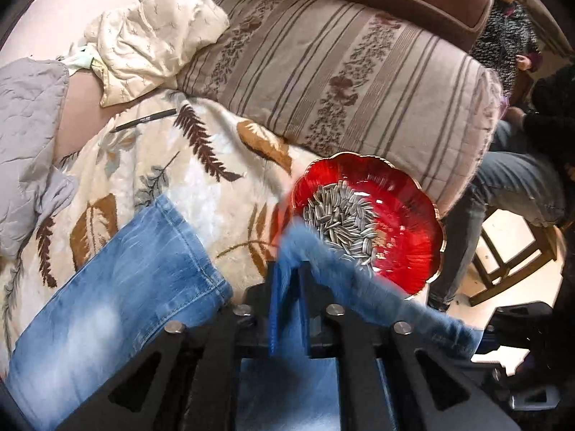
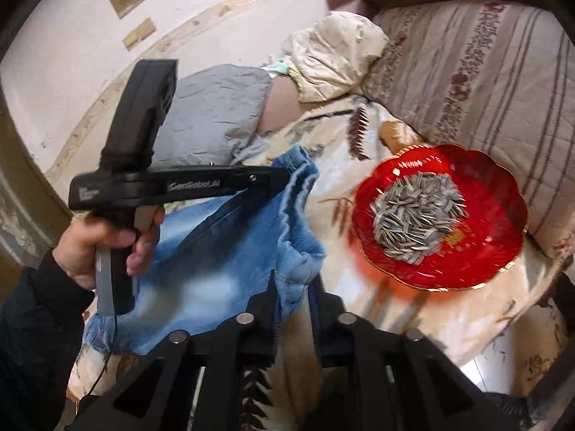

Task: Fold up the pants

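While both grippers pinch denim, the scene reads from the left edge across. At nine o'clock in the left wrist view a grey quilted cover (image 1: pixel 28 136) lies crumpled, with a cream cloth (image 1: pixel 154 36) bunched at eleven o'clock and a black pen (image 1: pixel 143 120) just below it on the leaf-print blanket (image 1: pixel 215 186). The jeans (image 1: pixel 118 287) spread over that blanket from seven o'clock toward the centre, one hemmed leg end pointing up. At six o'clock the left gripper (image 1: pixel 290 280) is clamped on a raised fold of the jeans, blue cloth filling the narrow gap between its fingers and draping off to five o'clock. Just past it, at four o'clock, a red dish (image 1: pixel 406 248) holds sunflower seeds (image 1: pixel 337 219), and a striped cushion (image 1: pixel 359 72) runs behind it. Two people sit at two to three o'clock.

From the right wrist view, a hand (image 2: pixel 107 240) at nine o'clock grips the left tool's handle. The jeans (image 2: pixel 222 237) hang lifted at the centre. At six o'clock the right gripper (image 2: pixel 295 294) nips their gathered edge, fabric pressed between its fingers. The dish (image 2: pixel 496 222) rests at three o'clock, beside the jeans but apart from them.
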